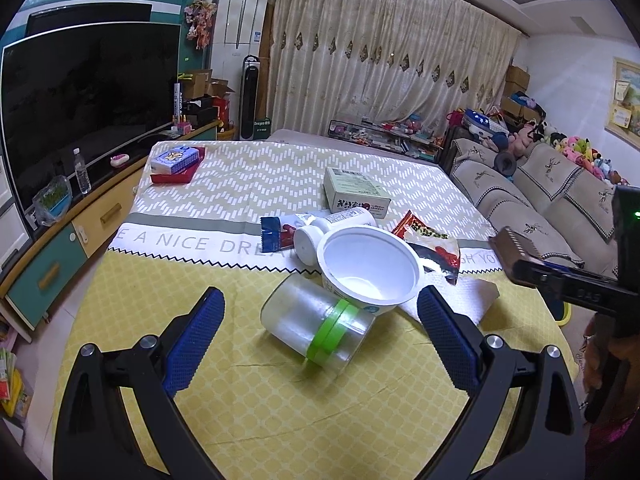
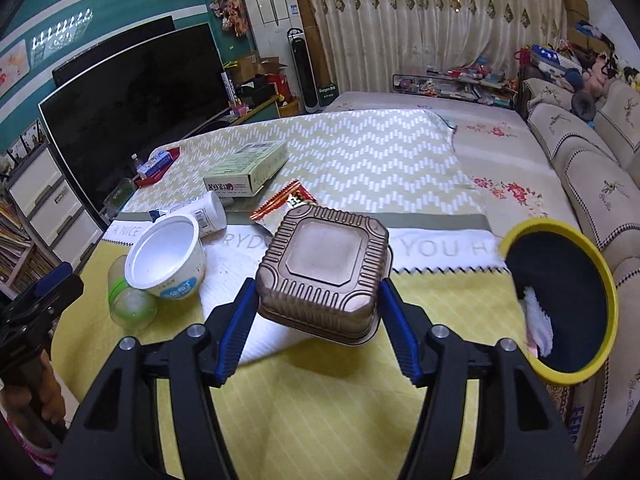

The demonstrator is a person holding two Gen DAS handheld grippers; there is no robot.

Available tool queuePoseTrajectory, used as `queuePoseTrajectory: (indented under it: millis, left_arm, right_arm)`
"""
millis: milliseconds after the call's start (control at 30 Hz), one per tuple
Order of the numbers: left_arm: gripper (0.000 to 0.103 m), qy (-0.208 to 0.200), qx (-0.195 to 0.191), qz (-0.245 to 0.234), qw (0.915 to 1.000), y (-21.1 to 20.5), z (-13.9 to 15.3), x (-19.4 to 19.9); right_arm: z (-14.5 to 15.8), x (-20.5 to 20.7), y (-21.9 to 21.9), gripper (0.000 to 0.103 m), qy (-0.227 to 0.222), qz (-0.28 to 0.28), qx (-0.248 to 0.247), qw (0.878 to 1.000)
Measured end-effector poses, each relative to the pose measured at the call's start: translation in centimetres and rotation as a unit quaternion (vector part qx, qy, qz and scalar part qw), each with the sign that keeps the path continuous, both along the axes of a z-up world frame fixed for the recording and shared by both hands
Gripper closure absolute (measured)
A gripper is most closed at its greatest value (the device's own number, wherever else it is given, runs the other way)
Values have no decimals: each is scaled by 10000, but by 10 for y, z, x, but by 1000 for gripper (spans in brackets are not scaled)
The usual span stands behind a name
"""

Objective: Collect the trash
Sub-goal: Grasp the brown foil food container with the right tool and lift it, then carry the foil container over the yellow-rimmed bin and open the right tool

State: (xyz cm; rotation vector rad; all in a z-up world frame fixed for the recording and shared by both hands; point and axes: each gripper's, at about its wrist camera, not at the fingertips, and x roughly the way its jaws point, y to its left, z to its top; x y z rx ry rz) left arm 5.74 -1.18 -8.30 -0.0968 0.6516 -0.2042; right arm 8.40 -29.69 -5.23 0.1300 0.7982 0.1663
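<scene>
Brown plastic tray (image 2: 323, 268) clamped in the right tongs (image 2: 316, 320), lifted off the table (image 2: 320, 400), bin (image 2: 560, 300) at the right edge.
Bin holds one white scrap so far. Left tongs (image 1: 320, 340) gape wide, empty, over a clear jar (image 1: 316, 320) by the near edge. White cup (image 1: 370, 266), bottle (image 1: 332, 226), wrappers (image 1: 432, 246), box (image 1: 354, 194) left mid-table — most work remains.

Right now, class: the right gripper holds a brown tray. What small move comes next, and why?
Probably carry the brown tray rightward over the yellow-rimmed bin: the right gripper already clamps it clear of the table, and the bin's mouth stands open beside it.
</scene>
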Motion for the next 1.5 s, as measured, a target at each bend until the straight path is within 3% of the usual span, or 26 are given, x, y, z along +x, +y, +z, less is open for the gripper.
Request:
queuePoseTrajectory:
  millis: [200,467,667,833,1167,1233,1500]
  left_arm:
    - [7,-11,73,-76,9999,-9,0,-1]
    - [7,30,174,-182,9997,-23,-1,4]
    - [7,122,264,-307,9991,-36,-6,11]
    - [7,150,307,-350,9988,-43,-7,15]
    - [7,238,355,-429,9982,-51,-12,23]
    - [7,241,360,-435,9981,-51,-13,24]
    - [7,230,356,-457,9981,-50,-13,22]
  right_arm:
    - [1,-10,-40,44,-68,-489,-30,9988]
    - [-13,-19,-124,44,-63,-1618,-21,9868]
    - [-40,-13,-179,44,160,-2323,-143,9724]
    - [-61,-4,-204,44,379,-2540,-230,9662]
    - [-73,12,-211,42,495,-2638,-385,9625]
    - [-71,12,-211,28,452,-2653,-423,9622]
    - [-58,5,-196,28,271,-2581,-516,9644]
